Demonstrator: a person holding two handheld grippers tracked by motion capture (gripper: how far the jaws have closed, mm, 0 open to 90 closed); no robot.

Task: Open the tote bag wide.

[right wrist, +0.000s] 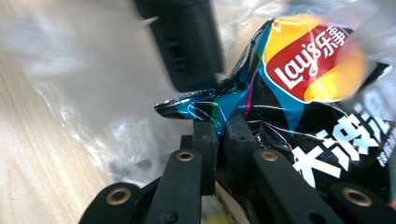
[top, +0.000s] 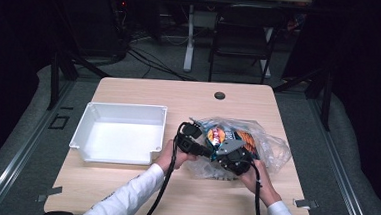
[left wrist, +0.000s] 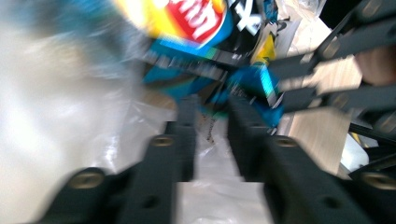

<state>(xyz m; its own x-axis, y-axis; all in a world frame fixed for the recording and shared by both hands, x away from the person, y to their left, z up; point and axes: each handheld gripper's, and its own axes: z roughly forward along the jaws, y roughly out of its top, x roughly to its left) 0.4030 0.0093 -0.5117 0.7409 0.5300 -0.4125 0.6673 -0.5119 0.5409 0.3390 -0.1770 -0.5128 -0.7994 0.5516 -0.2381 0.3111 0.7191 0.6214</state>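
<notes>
On the wooden table [top: 123,183], a white tray [top: 119,132] sits left; beside it the left gripper [left wrist: 208,105], jaws slightly parted, straddles the clear plastic bag [top: 271,147]; the right gripper [right wrist: 223,122] pinches the chip packet [right wrist: 299,107] inside

Motion blur smears the chip bag [left wrist: 187,28] and clear plastic bag [left wrist: 60,116].

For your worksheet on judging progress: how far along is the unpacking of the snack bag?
Done: nothing yet; the white bin holds nothing. In hand: the right gripper is shut on the edge of the chip packet, which lies inside the clear plastic bag; the left gripper stands slightly open at the plastic. Left: probably pulling the packet out.
</notes>
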